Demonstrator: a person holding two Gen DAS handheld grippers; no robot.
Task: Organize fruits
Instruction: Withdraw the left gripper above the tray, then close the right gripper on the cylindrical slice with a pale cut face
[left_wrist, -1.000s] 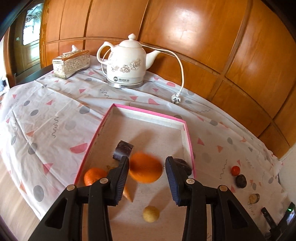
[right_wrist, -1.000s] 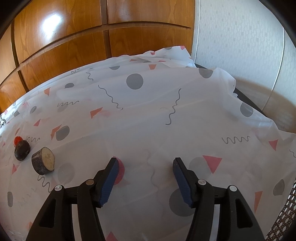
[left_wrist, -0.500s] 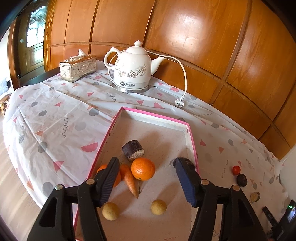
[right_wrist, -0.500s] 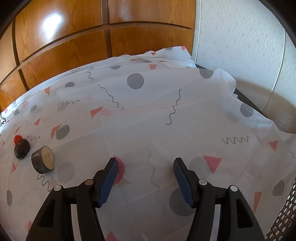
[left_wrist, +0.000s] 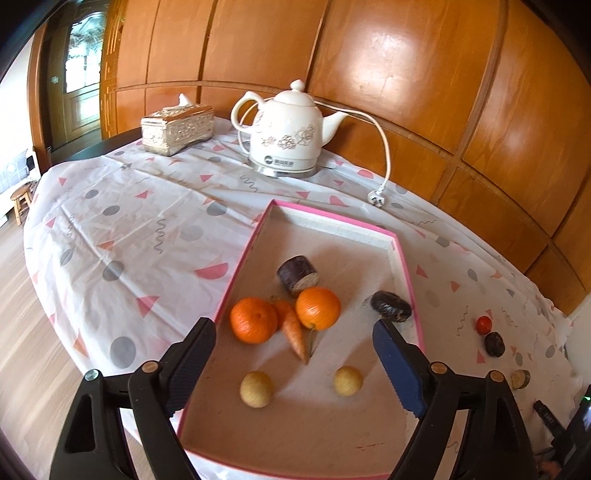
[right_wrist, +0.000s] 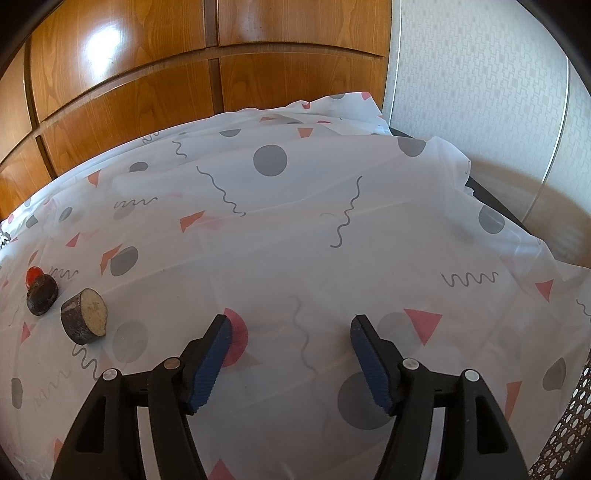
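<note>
Pink-rimmed and shallow, the tray (left_wrist: 402, 254) sits near the front edge of the table, on a white tablecloth (left_wrist: 122, 236) with printed dots and triangles. Going left to right from my left wrist camera: a silver tissue box (left_wrist: 177, 127) stands at the far left corner, and a white kettle (left_wrist: 291, 129) stands at the far edge with its plug (left_wrist: 377, 198) lying loose on the cloth.

Inside the tray I see one orange (left_wrist: 254, 320) by the left rim, a carrot (left_wrist: 293, 330) touching it, and a second orange (left_wrist: 317, 308) touching the carrot's other side. A dark cut root piece (left_wrist: 298, 275) lies just behind them, and a dark wrinkled fruit (left_wrist: 390, 304) lies against the right rim. Two small yellow balls (left_wrist: 256, 388) sit nearer the front.

My left gripper (left_wrist: 291, 354) hangs over the tray's front part, its jaws opening wide with nothing pressed between them.

Right of the tray, near the table's right edge, lie a small red fruit (left_wrist: 483, 325), a dark round fruit (left_wrist: 494, 344) and a cut slice (right_wrist: 85, 321).

My right gripper (right_wrist: 290, 345) hovers over bare cloth, its jaws opening and holding nothing.
</note>
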